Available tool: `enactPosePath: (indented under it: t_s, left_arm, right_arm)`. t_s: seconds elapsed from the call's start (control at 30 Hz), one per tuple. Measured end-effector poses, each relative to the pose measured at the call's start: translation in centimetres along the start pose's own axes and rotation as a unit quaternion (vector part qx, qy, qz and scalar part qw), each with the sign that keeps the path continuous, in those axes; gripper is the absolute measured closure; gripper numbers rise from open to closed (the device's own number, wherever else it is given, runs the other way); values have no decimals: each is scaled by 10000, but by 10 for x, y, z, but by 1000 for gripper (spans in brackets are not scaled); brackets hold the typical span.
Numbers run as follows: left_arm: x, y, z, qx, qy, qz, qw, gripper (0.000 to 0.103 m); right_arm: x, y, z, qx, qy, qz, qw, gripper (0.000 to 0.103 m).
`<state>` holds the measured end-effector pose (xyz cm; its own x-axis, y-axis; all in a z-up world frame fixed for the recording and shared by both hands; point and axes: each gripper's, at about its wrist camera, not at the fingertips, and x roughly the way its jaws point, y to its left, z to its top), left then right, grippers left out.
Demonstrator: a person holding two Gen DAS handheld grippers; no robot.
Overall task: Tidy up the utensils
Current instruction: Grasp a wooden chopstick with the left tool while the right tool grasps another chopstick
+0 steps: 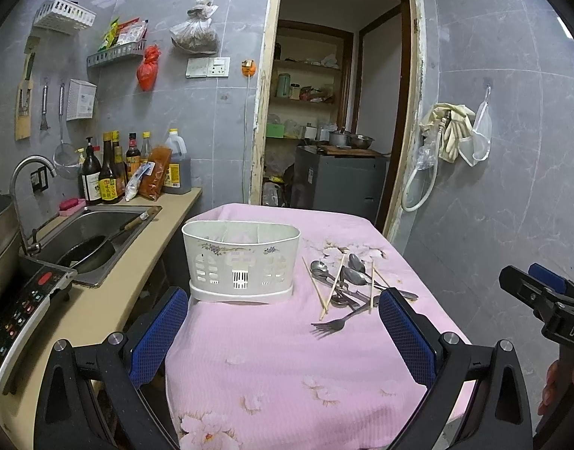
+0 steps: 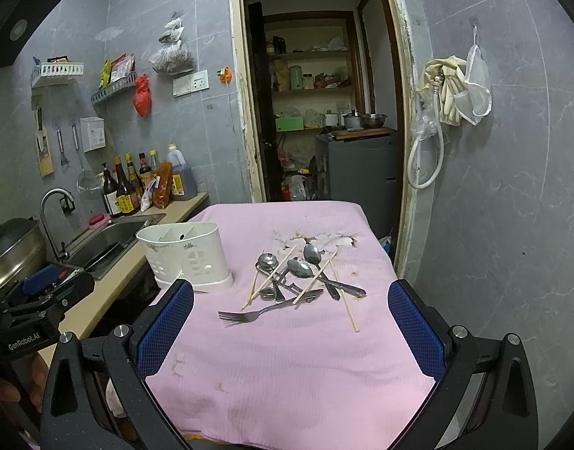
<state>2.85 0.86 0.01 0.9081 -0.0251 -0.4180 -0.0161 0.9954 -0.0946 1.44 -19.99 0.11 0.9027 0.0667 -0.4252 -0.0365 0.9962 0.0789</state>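
Observation:
A white plastic utensil holder (image 1: 241,262) (image 2: 185,257) with dividers stands on the pink tablecloth (image 1: 272,367) (image 2: 294,367), left of a loose pile of metal spoons (image 1: 352,275) (image 2: 300,268) and wooden chopsticks (image 1: 334,287) (image 2: 270,279). A metal fork (image 1: 330,324) (image 2: 245,315) lies nearest me, in front of the pile. My left gripper (image 1: 283,332) is open and empty, held above the cloth in front of the holder. My right gripper (image 2: 290,328) is open and empty, in front of the pile.
A counter with a sink (image 1: 99,232), a pan, an induction cooker (image 1: 20,315) and sauce bottles (image 1: 110,172) runs along the left. A doorway (image 1: 335,112) opens behind the table. A grey tiled wall with hanging gloves (image 2: 452,86) is at the right.

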Motion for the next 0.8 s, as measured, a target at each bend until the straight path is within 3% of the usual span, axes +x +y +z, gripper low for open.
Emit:
enactPosePath:
  t_s: [0.4,0.8]
  left_arm:
    - [55,-23,28,34,23,-2,10000,1]
    - [151,-70,59,145,203,-557,9981,1]
  right_arm:
    - [42,-27,32,-135,-78,58,9999,1]
    - [133,-92,73,122,214,179,9995,3]
